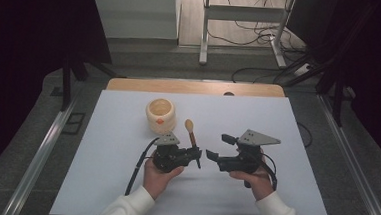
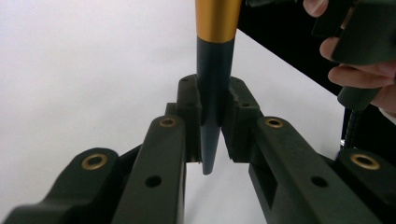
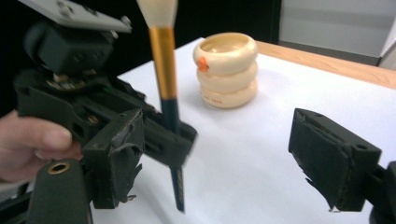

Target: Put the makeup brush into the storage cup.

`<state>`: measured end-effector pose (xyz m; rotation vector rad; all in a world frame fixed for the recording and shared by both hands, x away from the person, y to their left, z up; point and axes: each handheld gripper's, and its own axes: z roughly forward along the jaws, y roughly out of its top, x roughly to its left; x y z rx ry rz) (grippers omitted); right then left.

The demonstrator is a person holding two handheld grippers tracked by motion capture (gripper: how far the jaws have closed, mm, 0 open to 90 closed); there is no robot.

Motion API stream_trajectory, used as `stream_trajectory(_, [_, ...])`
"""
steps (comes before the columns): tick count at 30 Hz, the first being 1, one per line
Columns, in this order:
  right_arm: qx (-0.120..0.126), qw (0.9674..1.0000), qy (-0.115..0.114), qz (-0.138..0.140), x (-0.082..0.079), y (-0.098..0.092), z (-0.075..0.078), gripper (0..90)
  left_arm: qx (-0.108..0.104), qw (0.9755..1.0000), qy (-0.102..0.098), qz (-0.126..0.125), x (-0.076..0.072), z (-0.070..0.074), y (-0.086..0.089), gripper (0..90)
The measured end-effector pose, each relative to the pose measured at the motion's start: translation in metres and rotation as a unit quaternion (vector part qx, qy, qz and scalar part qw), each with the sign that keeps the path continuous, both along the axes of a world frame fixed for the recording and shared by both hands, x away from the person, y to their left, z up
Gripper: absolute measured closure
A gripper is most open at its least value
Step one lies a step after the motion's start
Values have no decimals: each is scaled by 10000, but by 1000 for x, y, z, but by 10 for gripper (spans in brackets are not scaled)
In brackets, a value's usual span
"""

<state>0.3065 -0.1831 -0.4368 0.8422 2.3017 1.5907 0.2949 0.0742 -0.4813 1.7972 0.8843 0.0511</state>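
- The left gripper [image 1: 195, 159] clamps the makeup brush [image 1: 192, 136] by its dark handle, bristles up, just beside the cream ridged holder [image 1: 160, 115]; such a narrow, tapered grip could let it tilt or slip.
- The right gripper [image 1: 217, 148] stands released and empty close by; a careless sweep could knock the brush.

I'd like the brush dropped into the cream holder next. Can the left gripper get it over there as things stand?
Probably yes. The left gripper is clamped on the brush handle, bristles up, and the cream holder stands just beyond it on bare white table. The right gripper, jaws open, sits off to the side.
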Motion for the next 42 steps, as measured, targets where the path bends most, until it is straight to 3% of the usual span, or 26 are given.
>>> stream_trajectory(23, [-324,9987,137,-367,-8,-47,-24,110,5,9997,-213,156,-3,10,24,790])
stream_trajectory(42, [-542,9968,234,-533,-20,-72,-39,59,-138,9993,-262,214,-3,20,39,791])
